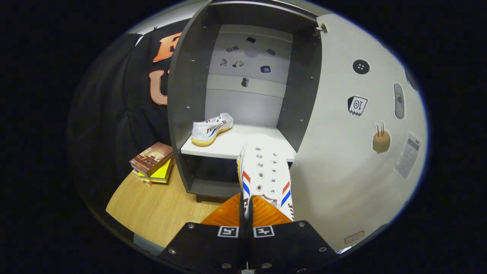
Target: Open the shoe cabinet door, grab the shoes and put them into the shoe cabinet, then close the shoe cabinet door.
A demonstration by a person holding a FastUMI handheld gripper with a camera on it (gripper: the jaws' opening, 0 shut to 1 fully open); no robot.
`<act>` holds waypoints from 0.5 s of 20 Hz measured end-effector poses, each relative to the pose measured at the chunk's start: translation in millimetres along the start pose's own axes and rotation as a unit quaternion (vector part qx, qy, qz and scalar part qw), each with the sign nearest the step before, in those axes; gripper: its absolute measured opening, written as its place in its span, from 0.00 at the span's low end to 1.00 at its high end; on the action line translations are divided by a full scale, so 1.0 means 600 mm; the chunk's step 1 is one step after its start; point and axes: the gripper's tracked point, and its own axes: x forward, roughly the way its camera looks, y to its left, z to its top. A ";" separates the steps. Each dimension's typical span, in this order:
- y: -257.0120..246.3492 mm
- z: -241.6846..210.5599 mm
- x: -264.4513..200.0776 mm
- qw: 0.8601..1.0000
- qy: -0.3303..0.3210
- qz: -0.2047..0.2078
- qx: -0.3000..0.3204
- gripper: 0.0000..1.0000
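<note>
Gripper [246, 213] fingers together, clamped on heel edge of white sneaker [266, 171]; shoe's long axis runs straight forward from fingers, toe aimed into shoe cabinet [182, 106]; toe tip overlaps front lip of middle shelf [247, 140], right half; second sneaker [211, 129] already on shelf, left side, lying crosswise; free shelf space lies dead ahead and right; open door [354, 152] just beside held shoe on right; books [154, 161] on wooden tabletop [152, 209] left of cabinet.

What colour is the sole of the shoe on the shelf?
Yellow sole, seen in the gripper view.
</note>
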 end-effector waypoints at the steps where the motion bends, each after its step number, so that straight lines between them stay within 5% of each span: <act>1: -0.005 0.022 0.012 1.000 -0.002 -0.005 -0.006 0.00; 10: -0.012 0.181 0.189 1.000 -0.003 -0.002 -0.002 0.00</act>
